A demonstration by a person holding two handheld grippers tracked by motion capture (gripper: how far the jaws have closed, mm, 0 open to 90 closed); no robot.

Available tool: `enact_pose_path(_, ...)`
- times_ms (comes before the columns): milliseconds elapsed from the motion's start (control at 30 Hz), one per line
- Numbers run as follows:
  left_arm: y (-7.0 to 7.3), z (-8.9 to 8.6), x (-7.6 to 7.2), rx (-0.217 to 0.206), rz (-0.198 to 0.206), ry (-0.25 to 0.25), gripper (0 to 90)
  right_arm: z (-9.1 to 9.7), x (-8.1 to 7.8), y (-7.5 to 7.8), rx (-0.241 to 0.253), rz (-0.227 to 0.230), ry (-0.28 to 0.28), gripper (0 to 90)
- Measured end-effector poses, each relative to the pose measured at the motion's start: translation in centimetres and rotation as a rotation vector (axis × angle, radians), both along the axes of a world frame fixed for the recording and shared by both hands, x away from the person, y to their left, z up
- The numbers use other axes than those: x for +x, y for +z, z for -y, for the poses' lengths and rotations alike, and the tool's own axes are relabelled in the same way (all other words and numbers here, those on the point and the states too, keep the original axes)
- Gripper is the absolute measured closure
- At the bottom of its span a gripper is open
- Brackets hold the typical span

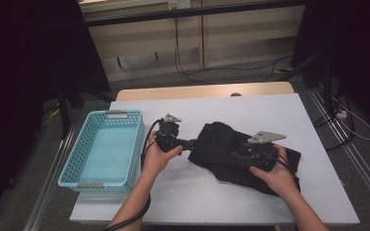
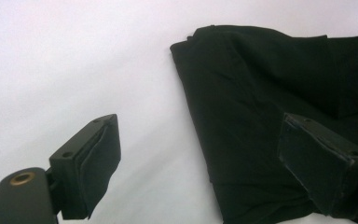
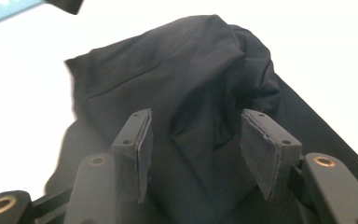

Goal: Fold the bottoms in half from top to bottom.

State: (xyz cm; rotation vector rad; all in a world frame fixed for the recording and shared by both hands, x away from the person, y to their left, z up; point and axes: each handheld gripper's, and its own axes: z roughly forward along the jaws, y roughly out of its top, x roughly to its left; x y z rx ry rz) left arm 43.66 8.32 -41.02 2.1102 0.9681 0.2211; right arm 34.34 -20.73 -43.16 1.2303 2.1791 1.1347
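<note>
A crumpled black garment (image 1: 231,154) lies on the white table (image 1: 289,115), right of centre, well apart from the light blue perforated basket (image 1: 103,149) at the table's left edge. Your left gripper (image 1: 189,143) sits at the garment's left edge, jaws spread wide and gripping nothing. Your right gripper (image 1: 236,156) rests over the garment's right part, jaws parted above a raised fold, pads not pressing it.
</note>
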Motion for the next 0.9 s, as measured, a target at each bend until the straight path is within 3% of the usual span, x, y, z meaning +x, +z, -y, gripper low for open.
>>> enact_pose_path(67,-0.1,0.1,0.0,0.003,-0.005,-0.004,13.7,-0.5,0.5,-0.2,-0.017,-0.004,0.004,44.8)
enact_pose_path(100,-0.2,0.0,0.0,0.009,-0.004,-0.008,13.7,-0.9,0.8,-0.3,-0.05,0.0,0.012,46.2)
enact_pose_path(267,-0.3,-0.1,-0.2,0.009,-0.005,-0.005,13.7,-1.9,2.2,-1.0,-0.074,-0.014,-0.002,49.5)
enact_pose_path(433,-0.3,-0.1,-0.2,0.009,-0.005,-0.007,13.6,-1.6,3.3,-1.6,-0.058,-0.022,-0.045,68.8)
enact_pose_path(500,-0.2,-0.1,-0.2,0.011,-0.009,-0.011,13.6,-1.1,3.7,-1.7,-0.052,-0.013,-0.089,72.9)
enact_pose_path(600,-0.1,-0.2,-0.1,0.009,-0.008,-0.008,13.6,0.2,4.2,-1.8,-0.039,-0.024,-0.165,70.4)
enact_pose_path(733,-0.1,-0.5,0.1,0.008,-0.01,-0.003,13.5,1.5,4.1,-1.6,0.007,-0.049,-0.181,56.6)
enact_pose_path(900,-0.3,-0.5,0.0,0.006,-0.009,0.004,13.6,1.5,3.9,-1.6,-0.008,-0.072,-0.172,51.5)
